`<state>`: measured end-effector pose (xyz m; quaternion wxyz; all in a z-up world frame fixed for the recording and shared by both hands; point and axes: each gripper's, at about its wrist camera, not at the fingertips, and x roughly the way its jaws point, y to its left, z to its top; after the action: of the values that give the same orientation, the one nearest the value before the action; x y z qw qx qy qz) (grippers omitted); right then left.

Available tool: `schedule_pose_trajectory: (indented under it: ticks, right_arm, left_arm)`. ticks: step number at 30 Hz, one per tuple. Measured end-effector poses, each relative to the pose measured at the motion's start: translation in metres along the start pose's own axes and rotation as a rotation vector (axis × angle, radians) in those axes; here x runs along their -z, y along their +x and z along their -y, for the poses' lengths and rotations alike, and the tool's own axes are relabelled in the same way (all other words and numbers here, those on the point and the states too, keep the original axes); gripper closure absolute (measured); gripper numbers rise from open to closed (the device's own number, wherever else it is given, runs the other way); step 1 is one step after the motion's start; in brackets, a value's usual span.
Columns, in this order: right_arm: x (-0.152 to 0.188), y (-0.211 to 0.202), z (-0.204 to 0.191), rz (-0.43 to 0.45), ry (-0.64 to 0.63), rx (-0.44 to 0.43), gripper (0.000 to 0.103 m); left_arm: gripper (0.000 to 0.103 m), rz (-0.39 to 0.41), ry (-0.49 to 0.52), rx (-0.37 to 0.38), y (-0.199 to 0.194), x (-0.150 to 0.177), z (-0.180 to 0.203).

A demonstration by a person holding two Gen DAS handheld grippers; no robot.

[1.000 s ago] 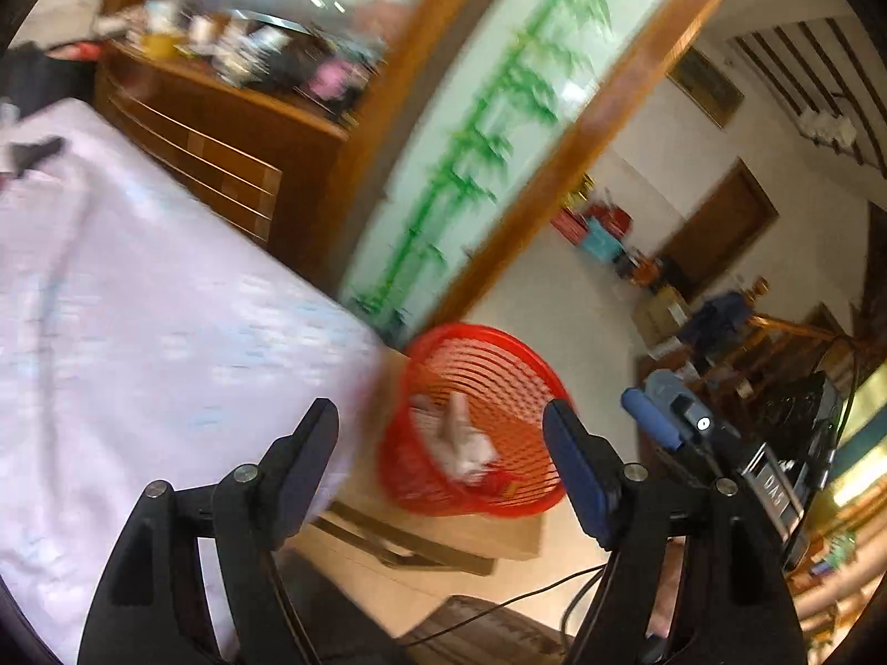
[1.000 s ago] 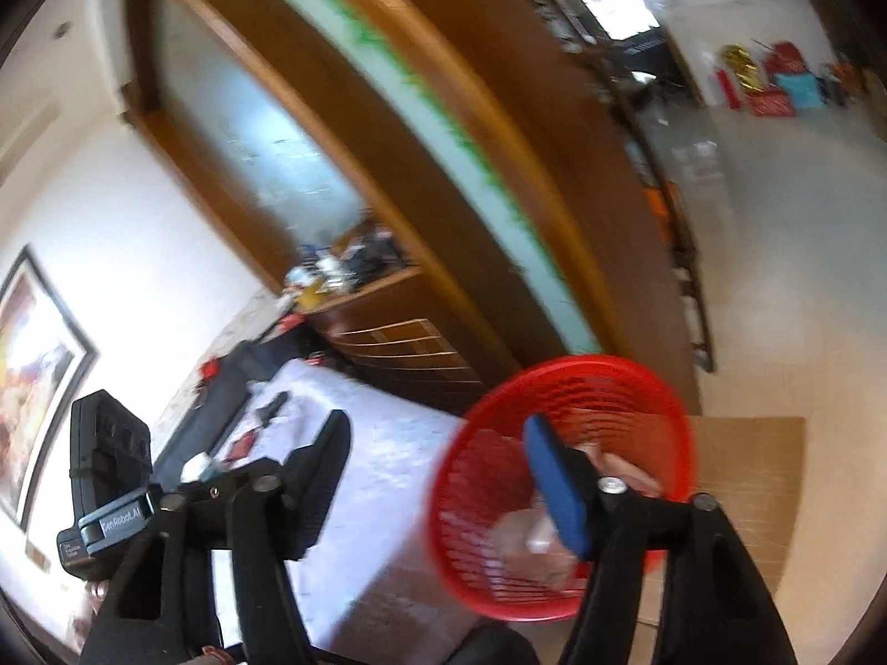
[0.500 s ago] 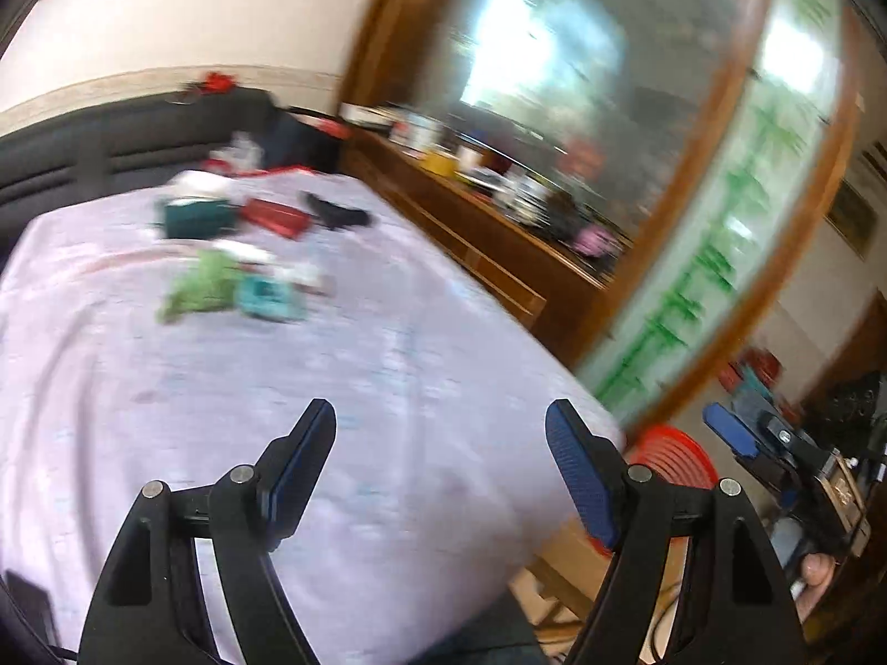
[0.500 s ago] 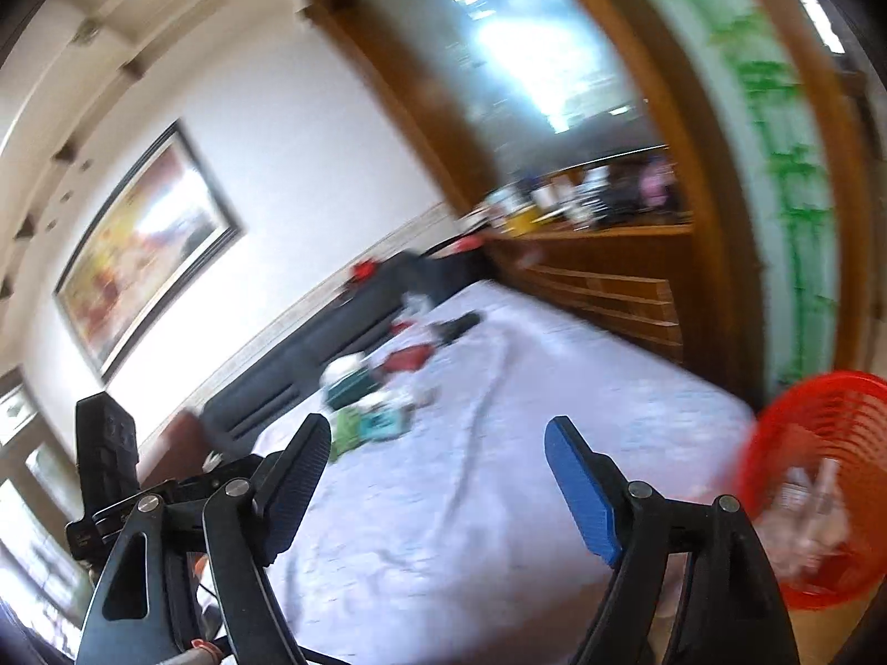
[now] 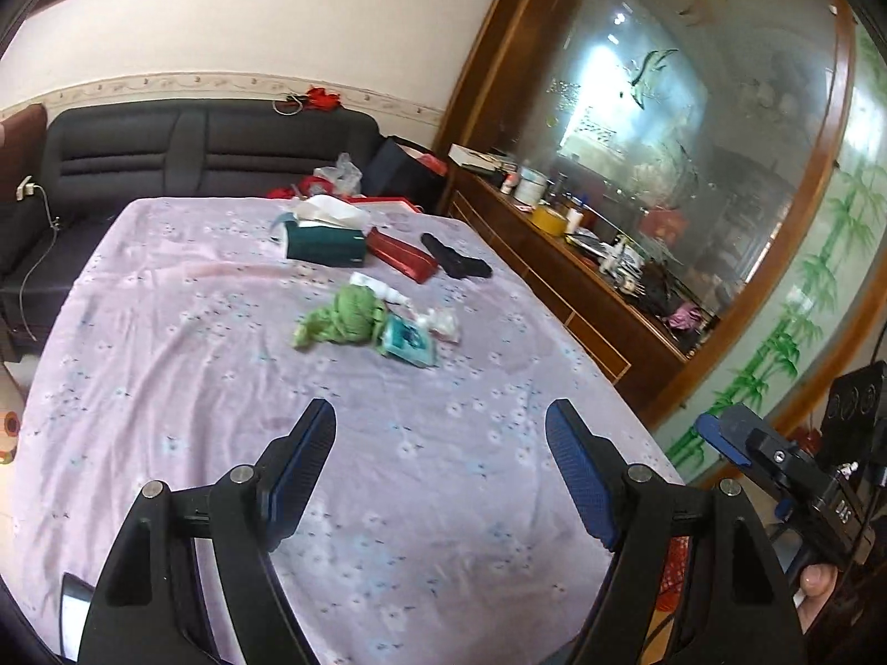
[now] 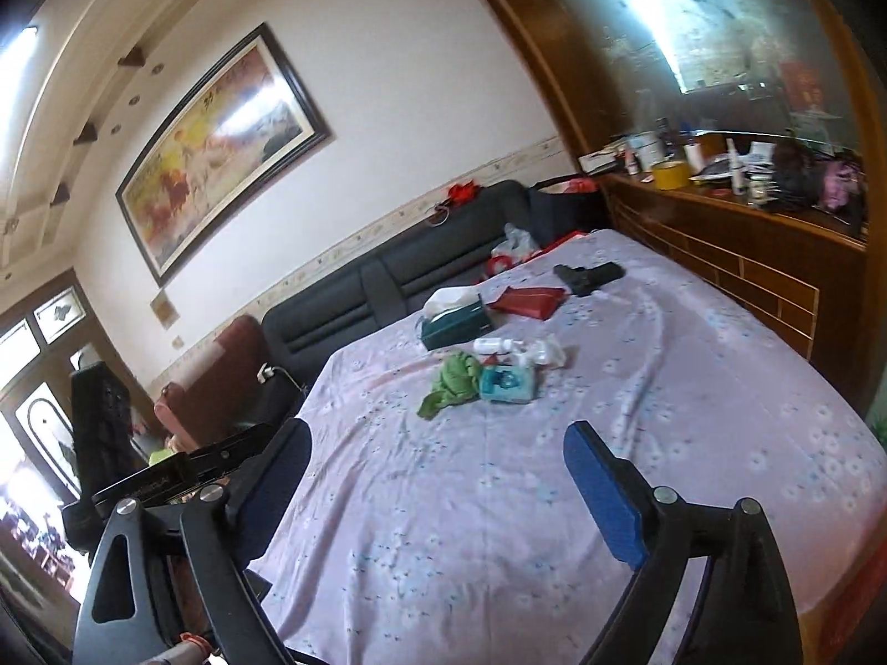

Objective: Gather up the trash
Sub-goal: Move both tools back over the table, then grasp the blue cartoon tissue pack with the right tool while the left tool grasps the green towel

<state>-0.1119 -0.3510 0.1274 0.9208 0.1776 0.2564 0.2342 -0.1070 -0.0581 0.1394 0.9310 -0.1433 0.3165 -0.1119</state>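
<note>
We are eyeing a crumpled green wad (image 5: 346,317) and teal soft packet (image 5: 409,339) mid-bench (image 5: 166,388), light and squashy. Left gripper (image 5: 441,476) fingers are spread, empty; right gripper (image 6: 438,476) fingers are opening, empty. We are judging the wad's bunched middle best for pinching.

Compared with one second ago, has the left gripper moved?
Yes. The left gripper swung away from the red basket beside the table and now faces the purple tablecloth and the black sofa.
</note>
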Motion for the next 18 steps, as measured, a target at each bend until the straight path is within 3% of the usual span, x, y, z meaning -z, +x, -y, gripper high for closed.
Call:
schedule_pose_trajectory:
  ticks: [7, 18]
  right_arm:
    - [-0.011, 0.075, 0.002, -0.096, 0.000, -0.038, 0.002]
    - [-0.030, 0.240, 0.042, -0.293, 0.056, -0.016, 0.002]
  left_arm:
    - [0.026, -0.019, -0.039, -0.037, 0.032, -0.017, -0.023]
    - [0.026, -0.118, -0.129, -0.078, 0.131, -0.045, -0.072]
